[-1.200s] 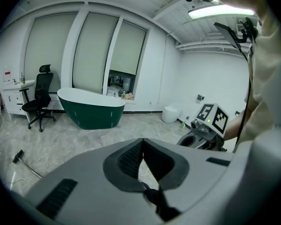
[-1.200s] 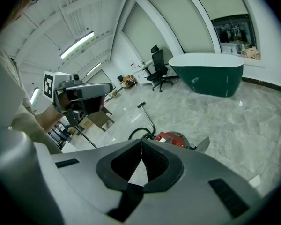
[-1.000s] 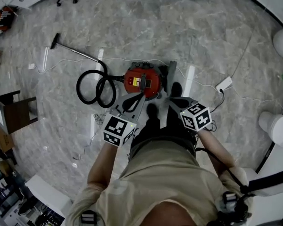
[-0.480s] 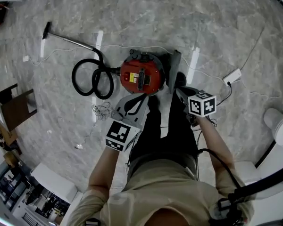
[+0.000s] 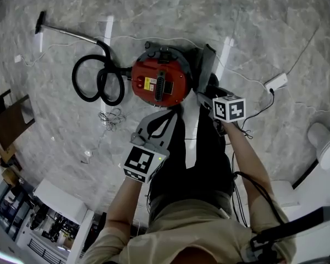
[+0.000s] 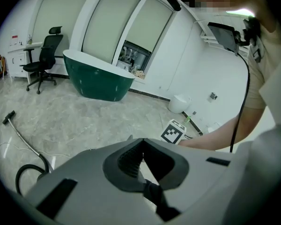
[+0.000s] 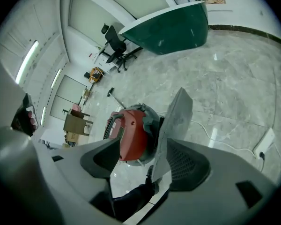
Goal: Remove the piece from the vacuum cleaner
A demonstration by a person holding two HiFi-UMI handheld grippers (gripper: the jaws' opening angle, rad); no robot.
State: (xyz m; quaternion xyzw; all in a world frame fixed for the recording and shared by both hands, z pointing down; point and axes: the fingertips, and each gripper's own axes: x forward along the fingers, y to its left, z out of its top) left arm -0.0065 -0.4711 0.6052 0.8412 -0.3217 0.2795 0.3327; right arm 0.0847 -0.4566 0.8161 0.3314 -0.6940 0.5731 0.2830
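– Both your grippers are sitting lower than a second ago. The vacuum cleaner [image 5: 159,84] is filling more of the head view, and it is keeping its place on the floor [image 5: 264,32].

– Agreed. You're looking at a round canister in glossy red plastic with a grey rim and a dark handle across the top. It is resting on polished, grey-veined stone that is reflecting the ceiling lights.

– What's trailing off it?

– A smooth black hose [image 5: 75,80] is curling in two loops at its left. It is running on into a thin, shiny metal wand [image 5: 69,33].

– And the piece?

– The piece [image 5: 207,65] is a flat, matte grey slab. It is standing on edge right against the canister's side nearest your right gripper [image 7: 143,139].

– How is that gripper standing?

– Its pale plastic jaws have just been opening and are now spread wide. The slab is showing in the gap, close to one dark ridged pad. You can't tell whether it is touching.

– And your left gripper [image 6: 140,142]?

– Its jaws are meeting at the tips with nothing between them. It is hanging short of the canister.
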